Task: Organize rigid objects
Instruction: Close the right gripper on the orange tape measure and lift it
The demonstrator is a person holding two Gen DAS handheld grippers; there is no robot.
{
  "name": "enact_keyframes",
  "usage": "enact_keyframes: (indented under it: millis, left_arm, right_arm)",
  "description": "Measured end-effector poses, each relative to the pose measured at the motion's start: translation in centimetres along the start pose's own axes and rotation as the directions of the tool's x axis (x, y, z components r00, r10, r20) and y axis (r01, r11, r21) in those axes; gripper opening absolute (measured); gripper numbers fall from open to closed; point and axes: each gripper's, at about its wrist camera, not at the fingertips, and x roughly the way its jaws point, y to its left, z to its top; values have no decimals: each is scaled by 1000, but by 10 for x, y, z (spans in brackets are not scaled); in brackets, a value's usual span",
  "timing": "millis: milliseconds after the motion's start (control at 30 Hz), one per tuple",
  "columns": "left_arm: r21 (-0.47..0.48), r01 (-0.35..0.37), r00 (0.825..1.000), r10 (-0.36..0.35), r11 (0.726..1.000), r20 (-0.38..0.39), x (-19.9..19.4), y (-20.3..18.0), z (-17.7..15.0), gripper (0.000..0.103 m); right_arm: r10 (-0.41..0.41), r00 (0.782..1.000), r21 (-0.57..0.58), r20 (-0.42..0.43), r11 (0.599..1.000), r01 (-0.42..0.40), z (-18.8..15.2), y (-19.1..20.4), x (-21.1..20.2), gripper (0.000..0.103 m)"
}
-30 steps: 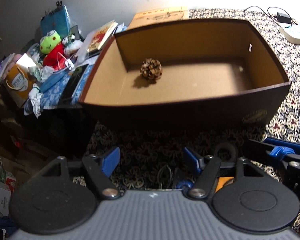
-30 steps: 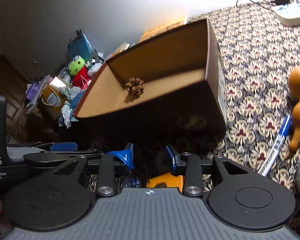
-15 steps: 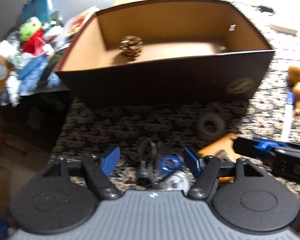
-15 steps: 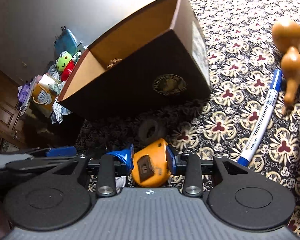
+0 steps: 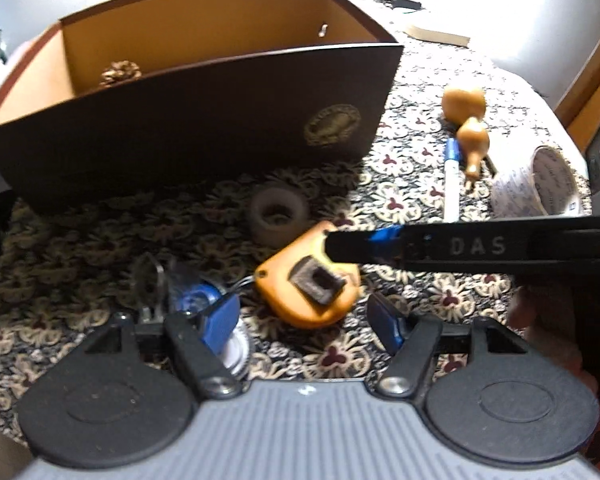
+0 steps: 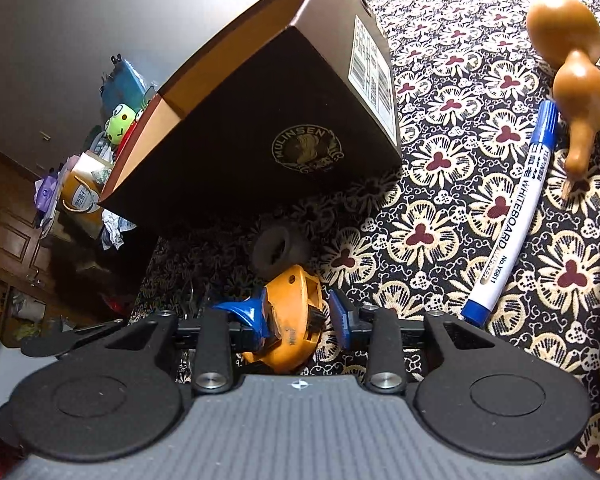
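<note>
A lived-in home room: a floral-patterned cloth (image 6: 440, 216) covers the worktop, and at ten o'clock a cluttered side surface holds a green frog plush toy (image 6: 120, 124), bags and papers beside a wooden panelled door (image 6: 4, 232).

- L gripper (image 5: 304, 316): low over tabletop, jaws wide apart, nothing between them.
- R gripper (image 6: 298, 314): reaches in from R side, blue pads (image 6: 252, 314) straddling orange tape measure (image 6: 292, 320); contact unclear.
</note>
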Motion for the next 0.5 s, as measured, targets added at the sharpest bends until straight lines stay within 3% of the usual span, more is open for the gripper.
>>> enact_keyframes:
  millis: [167, 500]
  left_arm:
    - [11, 45, 999, -45, 999, 11, 7, -3, 4, 70]
    - [9, 36, 999, -36, 999, -34, 28, 0, 3, 69]
  right_arm:
    - [12, 1000, 15, -7, 1000, -12, 3, -4, 4, 17]
    - [42, 999, -20, -15, 999, -42, 3, -4, 5, 16]
